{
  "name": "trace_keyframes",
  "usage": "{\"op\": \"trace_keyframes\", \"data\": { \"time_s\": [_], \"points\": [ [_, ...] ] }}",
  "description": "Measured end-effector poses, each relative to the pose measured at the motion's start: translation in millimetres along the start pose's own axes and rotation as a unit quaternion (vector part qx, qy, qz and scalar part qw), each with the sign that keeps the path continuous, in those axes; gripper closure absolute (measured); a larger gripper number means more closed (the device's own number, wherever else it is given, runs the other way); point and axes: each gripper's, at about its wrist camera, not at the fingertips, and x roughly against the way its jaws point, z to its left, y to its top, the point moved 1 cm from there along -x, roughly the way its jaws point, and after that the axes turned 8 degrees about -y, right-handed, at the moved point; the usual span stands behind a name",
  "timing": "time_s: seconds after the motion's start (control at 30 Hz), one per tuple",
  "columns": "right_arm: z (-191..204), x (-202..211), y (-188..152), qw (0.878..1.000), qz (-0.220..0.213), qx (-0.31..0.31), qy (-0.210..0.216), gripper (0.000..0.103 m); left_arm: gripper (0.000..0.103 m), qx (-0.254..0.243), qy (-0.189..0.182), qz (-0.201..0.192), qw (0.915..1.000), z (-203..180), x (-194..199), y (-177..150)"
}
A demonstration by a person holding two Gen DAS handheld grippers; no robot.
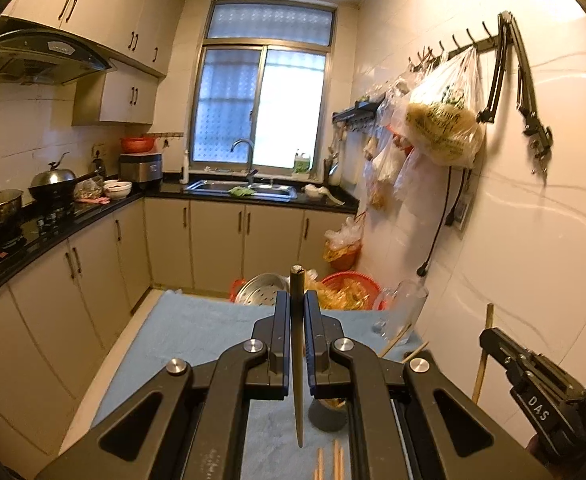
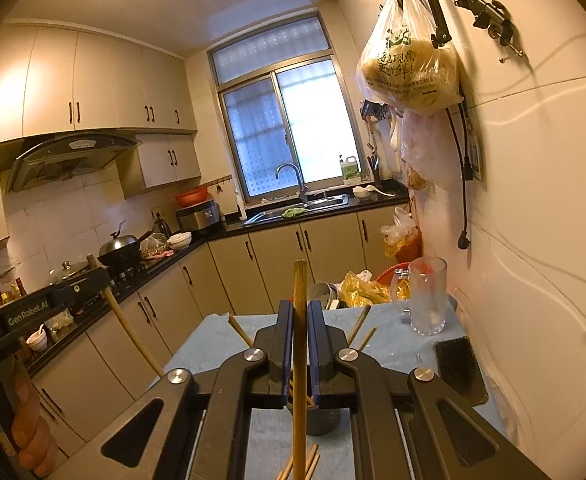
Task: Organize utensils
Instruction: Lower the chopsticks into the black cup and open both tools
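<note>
Each gripper was clenched on a single chopstick, apparently so that the pair could go together into a holder. In the left wrist view the left gripper (image 1: 297, 300) pinched a dark-tipped chopstick (image 1: 297, 344) between its pads, the stick running upright down the centre of the frame with its narrow end hanging low over the blue cloth (image 1: 197, 332). In the right wrist view the right gripper (image 2: 301, 312) clamped a paler bamboo chopstick (image 2: 300, 344) the same way, upright and centred. Holding each near its middle seemed meant to keep the points free to be lowered into a container. A dark grey cup (image 2: 325, 420) stood low in the centre of that frame, directly under the jaws and already holding a few sticks; it looked the likely destination. A glass mug (image 2: 429, 300) stood right of centre near the tiled wall, a second possible holder. More chopsticks (image 2: 301, 464) lay loose on the cloth at the bottom edge, still to be gathered. A black phone (image 2: 459, 368) lay flat at right, just beside the mug, narrowing the free space there. At the left of the frame the other gripper's body and the person's hand (image 2: 33, 432) crowded in, so the two tools risked knocking together over the cup.
</note>
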Motion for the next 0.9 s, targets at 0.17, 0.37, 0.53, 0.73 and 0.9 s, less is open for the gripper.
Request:
{"op": "trace_keyframes", "data": {
  "time_s": [0.17, 0.37, 0.53, 0.73, 0.9],
  "points": [
    [-5.3, -13.4, 12.8, 1.000, 0.003, -0.015, 0.010, 0.095, 0.096, 0.030, -0.030, -0.004, 0.9991, 12.7, -16.0, 12.2],
    [-9.0, -31.6, 25.1, 1.000, -0.004, -0.028, 0.014, 0.095, 0.096, 0.046, -0.042, -0.011, 0.9980, 13.6, -38.0, 17.7],
    [-10.7, -55.6, 31.5, 0.999, -0.019, -0.046, 0.012, 0.095, 0.096, 0.036, -0.046, -0.004, 0.9983, 0.6, -66.6, 13.5],
    [-6.4, -102.3, 39.1, 0.997, -0.060, -0.052, -0.008, 0.095, 0.096, 0.019, -0.030, 0.010, 0.9993, -8.8, -90.4, -0.8],
    [-1.1, -135.2, 43.0, 0.996, -0.066, -0.053, -0.017, 0.095, 0.096, 0.015, -0.027, 0.004, 0.9995, -10.4, -95.5, 0.0]
  ]
}}
